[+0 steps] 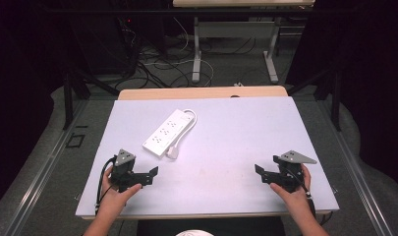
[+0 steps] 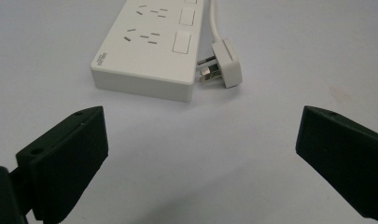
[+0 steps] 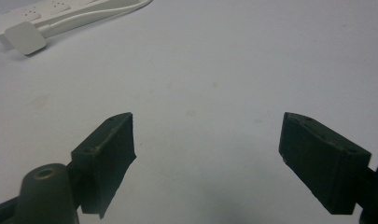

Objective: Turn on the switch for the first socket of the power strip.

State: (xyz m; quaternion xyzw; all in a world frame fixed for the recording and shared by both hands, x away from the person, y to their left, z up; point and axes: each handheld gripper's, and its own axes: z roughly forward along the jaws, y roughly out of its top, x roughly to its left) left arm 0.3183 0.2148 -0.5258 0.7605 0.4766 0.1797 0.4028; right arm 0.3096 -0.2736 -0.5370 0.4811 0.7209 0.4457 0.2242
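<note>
A white power strip (image 1: 167,132) lies slanted on the white table mat (image 1: 236,132), left of centre. Its cable (image 1: 189,117) loops round the far end and runs back to the white plug (image 1: 173,152) beside its near end. My left gripper (image 1: 151,176) rests at the front left, open and empty, pointing right. Ahead of its jaws I see the strip (image 2: 149,46) and the plug (image 2: 226,63) with its metal pins bare. My right gripper (image 1: 261,174) sits at the front right, open and empty, jaws facing left. Far off in its view are the strip (image 3: 46,14) and plug (image 3: 25,39).
The mat covers a wooden tabletop (image 1: 201,92) whose far edge shows. Beyond it are floor cables (image 1: 157,69) and the metal legs of another table (image 1: 196,54). Dark frame posts (image 1: 68,98) stand on both sides.
</note>
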